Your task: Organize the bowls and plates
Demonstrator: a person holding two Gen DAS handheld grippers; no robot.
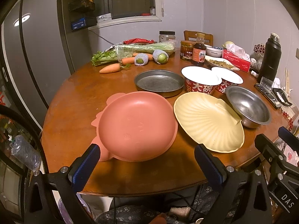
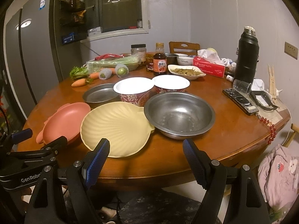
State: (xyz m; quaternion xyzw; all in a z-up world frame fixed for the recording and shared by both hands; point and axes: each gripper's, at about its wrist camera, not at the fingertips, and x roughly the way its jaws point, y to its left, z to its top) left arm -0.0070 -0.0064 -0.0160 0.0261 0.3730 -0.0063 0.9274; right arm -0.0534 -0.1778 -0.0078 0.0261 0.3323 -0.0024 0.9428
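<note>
Plates and bowls sit close together near the worktop [image 1: 74, 112] edge, pink plate [image 1: 137, 126] touching the yellow shell plate [image 2: 115, 128] beside the steel bowl [image 2: 179, 113], so the left gripper [image 1: 147, 160] and right gripper [image 2: 145, 155], fingers wide and empty, may bump one off.

- The near edge of the round brown wooden table [image 2: 233, 134] lay bare in front of the dishes, giving a low way in.
- A pink plastic plate [image 1: 137, 125], a pale yellow shell-shaped plate [image 2: 115, 128] and a steel bowl [image 2: 179, 113] stood in a close row, rims touching or nearly so.
- Behind them, two red paper noodle tubs [image 2: 133, 91] and a flat round metal pan [image 1: 158, 82] blocked the middle.
- Bare wood lay right of the steel bowl.
</note>
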